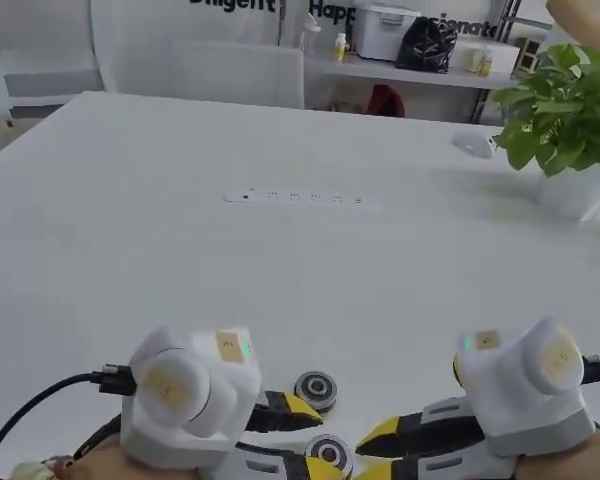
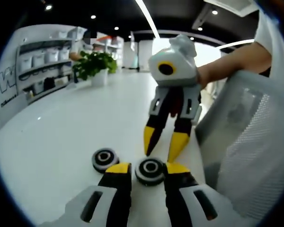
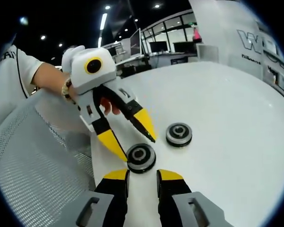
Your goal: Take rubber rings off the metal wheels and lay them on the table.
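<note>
Two metal wheels with black rubber rings lie flat on the white table [image 1: 280, 280] near its front edge. The nearer wheel [image 1: 328, 452] [image 2: 150, 170] [image 3: 141, 157] sits between the yellow tips of my left gripper [image 1: 315, 437] [image 2: 148, 169] [image 3: 132, 142], which is open, its jaws flanking the wheel. My right gripper [image 1: 370, 455] [image 3: 142, 176] [image 2: 163, 144] faces it from the other side, open, with its tips just short of the same wheel. The second wheel [image 1: 315, 390] [image 2: 105, 159] [image 3: 179, 134] lies free a little farther in.
A white power strip [image 1: 295, 197] lies mid-table. A potted green plant [image 1: 565, 110] stands at the right edge. A white mesh chair back [image 2: 246, 142] [image 3: 33, 161] is close behind the table's front edge. A shelf with boxes [image 1: 385, 30] lines the far wall.
</note>
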